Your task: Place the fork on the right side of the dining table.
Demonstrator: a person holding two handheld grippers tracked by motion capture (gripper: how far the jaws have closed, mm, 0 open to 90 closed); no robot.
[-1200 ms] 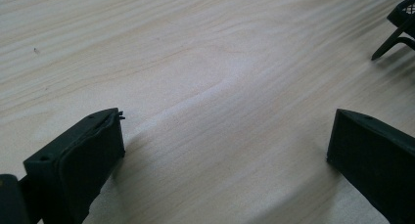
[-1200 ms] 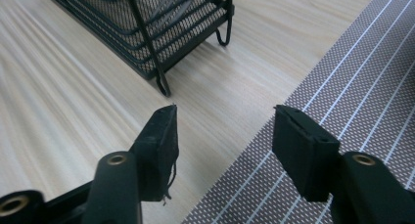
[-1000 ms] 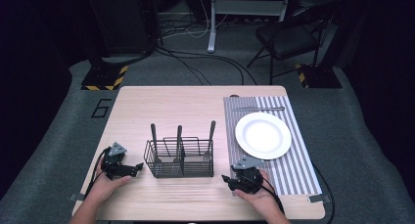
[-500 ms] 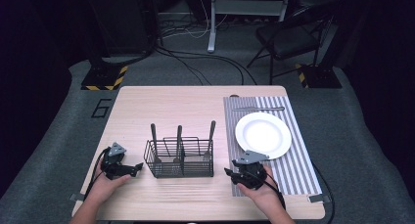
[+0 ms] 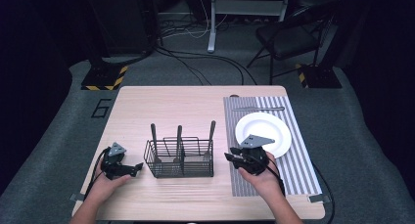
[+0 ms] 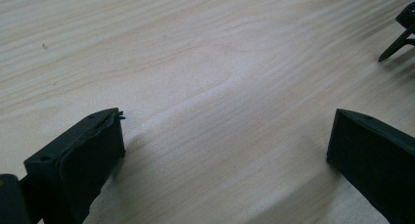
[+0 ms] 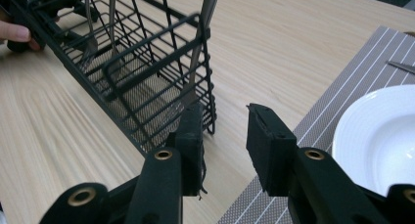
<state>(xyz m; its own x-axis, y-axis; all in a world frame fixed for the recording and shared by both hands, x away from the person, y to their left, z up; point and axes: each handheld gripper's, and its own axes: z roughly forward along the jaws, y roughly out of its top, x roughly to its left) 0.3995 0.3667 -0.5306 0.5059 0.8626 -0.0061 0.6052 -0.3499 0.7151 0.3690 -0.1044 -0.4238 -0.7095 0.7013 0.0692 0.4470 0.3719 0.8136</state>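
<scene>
- High view: wire caddy [image 5: 179, 158] sits centre-table, three utensils standing in it, the nearest one [image 5: 211, 138] not yet gripped.
- Right gripper [image 5: 234, 158] at its three o'clock, jaws just narrowing, nothing between them.
- Left gripper [image 5: 133, 168] at nine o'clock, wide open, empty.
- Plate [image 5: 263, 134] on the striped mat [image 5: 298, 175]; bare wood toward twelve o'clock.

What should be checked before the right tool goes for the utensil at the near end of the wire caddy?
1. Right tool holds nothing: ok; its jaws have just been closing, with only a bare gap between them.
2. Utensil handle stands upright at the right end of the wire caddy: ok.
3. Right tool lined up with that handle: not ok, it sits right of the caddy, over the edge of the striped placemat.
4. White plate bare: ok.
5. Left tool open, resting on the table left of the caddy: ok.
6. Utensil type: cannot tell.
</scene>
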